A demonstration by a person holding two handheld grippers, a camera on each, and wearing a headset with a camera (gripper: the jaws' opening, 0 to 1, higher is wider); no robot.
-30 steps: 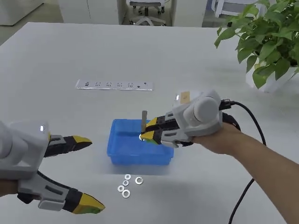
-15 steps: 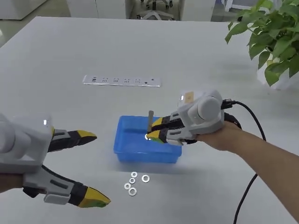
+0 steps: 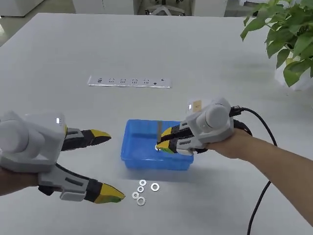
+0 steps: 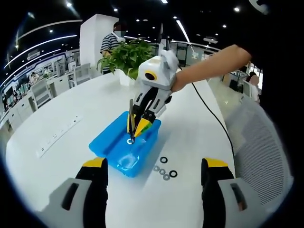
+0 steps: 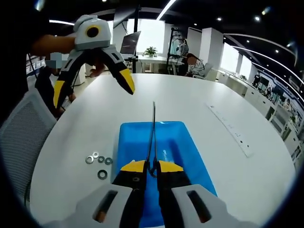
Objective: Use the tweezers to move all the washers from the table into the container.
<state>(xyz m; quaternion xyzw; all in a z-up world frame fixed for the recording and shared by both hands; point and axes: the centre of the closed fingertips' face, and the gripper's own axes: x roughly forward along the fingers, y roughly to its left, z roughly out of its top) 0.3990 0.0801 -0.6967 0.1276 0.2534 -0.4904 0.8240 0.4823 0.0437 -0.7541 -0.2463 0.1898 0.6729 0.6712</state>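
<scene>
— What's on the white table point(image 3: 220, 63)?
— A blue tub point(image 3: 146, 163) mid-tabletop, washers point(image 3: 141, 189) just beside it on the near side (lying loose), and a power strip point(image 3: 129, 82) toward the far edge.

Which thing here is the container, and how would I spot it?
Start at the wide white table and find the long white power strip. Nearer the person than that, just beyond the little metal washers, sits the container: a shallow rectangular tray, the only bright blue thing there.

White table point(image 3: 58, 54), power strip point(image 3: 129, 82), leafy plant point(image 3: 286, 29), office chair point(image 3: 164, 6), ceiling light strips point(image 5: 167, 8), possibly bright windows point(image 5: 148, 34).
</scene>
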